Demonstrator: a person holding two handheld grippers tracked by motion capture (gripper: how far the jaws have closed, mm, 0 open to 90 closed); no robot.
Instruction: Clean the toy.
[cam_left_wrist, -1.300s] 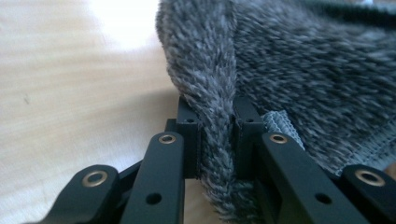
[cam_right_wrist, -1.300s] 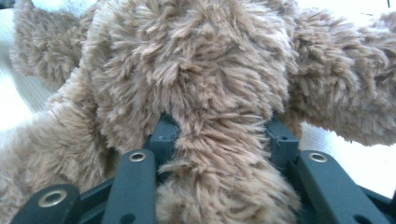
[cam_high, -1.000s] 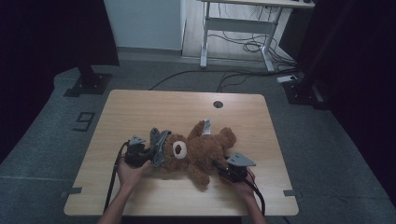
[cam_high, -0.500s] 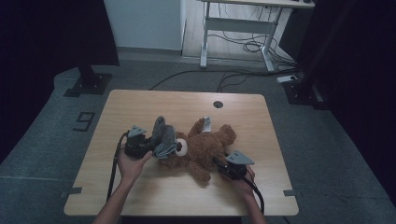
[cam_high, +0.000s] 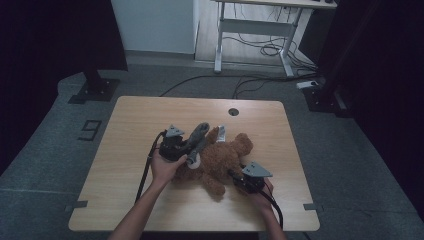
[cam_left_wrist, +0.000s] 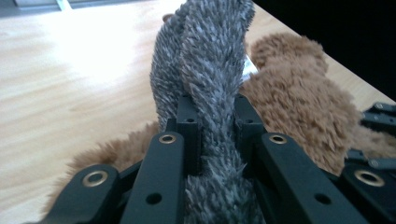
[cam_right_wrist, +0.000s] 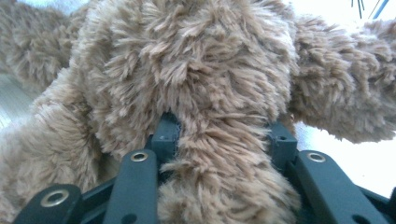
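Brown teddy bear (cam_high: 220, 160) is lying near the middle of the wooden table (cam_high: 150, 120), slightly toward the person's side, limbs sprawling out. Fur is reading as long, shaggy, tufted plush, tan-brown, soft rounded lumps for body and limbs. A white tag (cam_high: 221, 133) is sticking out at its far side.

Grey plush piece (cam_left_wrist: 205, 70) is sitting at the bear's left end, a narrow elongated strip, shorter and denser pile than the brown fur, flecked grey-white, rising up and tilting away from the table. Can't tell whether it's a garment or a part of the toy.

Left gripper (cam_left_wrist: 212, 119) is clamping that grey strip: black hard-plastic jaws with brass-ringed holes are pressing in on both sides, the pile bunching between them. In the high view the left gripper (cam_high: 192, 147) is sitting just at the bear's head end, hand wrapping it from below.

Right gripper (cam_right_wrist: 224, 135) is gripping a thick fold of brown fur, jaws standing wider apart, tufts spilling over them. High view is putting it (cam_high: 240, 181) at the bear's near-right side, grey three-cornered plate on top, cable trailing back toward the person
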